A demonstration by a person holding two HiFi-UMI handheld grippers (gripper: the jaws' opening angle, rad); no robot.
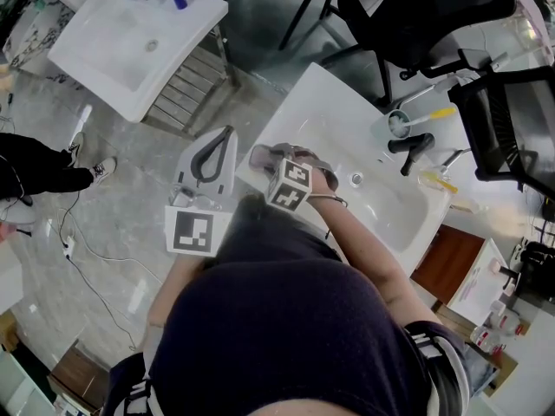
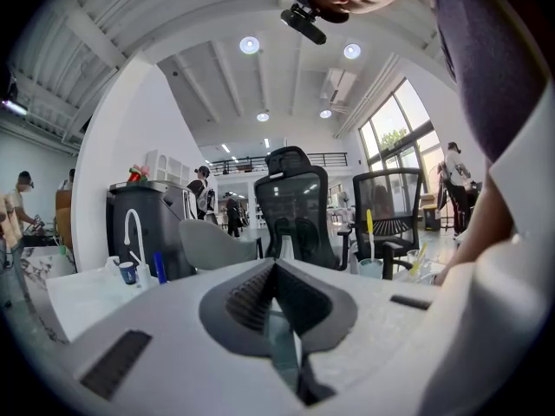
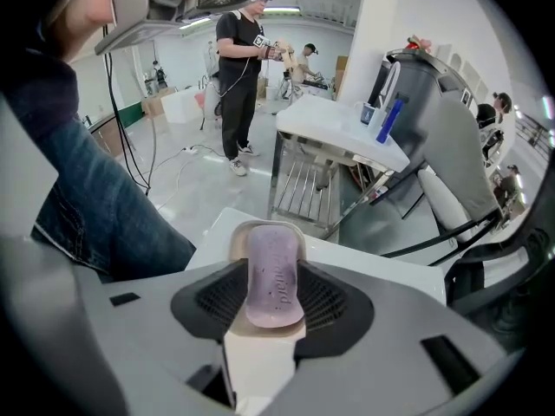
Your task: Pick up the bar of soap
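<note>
Head view, from the left edge: a person's dark trouser leg and a sneaker (image 1: 102,170) stand on the grey marbled floor (image 1: 104,267), which has thin cables trailing over it. A white basin on a metal frame (image 1: 104,50) fills the upper left. At centre a second white washbasin (image 1: 323,102) runs toward the right, with a black tap (image 1: 412,146) and a cup (image 1: 399,125) holding a toothbrush on its far rim. Black office chairs (image 1: 408,11) stand at the upper right.

The left gripper (image 1: 225,135) hangs over the floor just left of the washbasin, its tips pressed together with nothing between them. The right gripper (image 3: 271,265) reaches over the washbasin's left corner from the person's bent right arm. Its ribbed pads (image 3: 323,300) clamp both sides of the purple bar of soap (image 3: 274,280), which sits over a beige soap dish (image 3: 260,230) at that corner.
</note>
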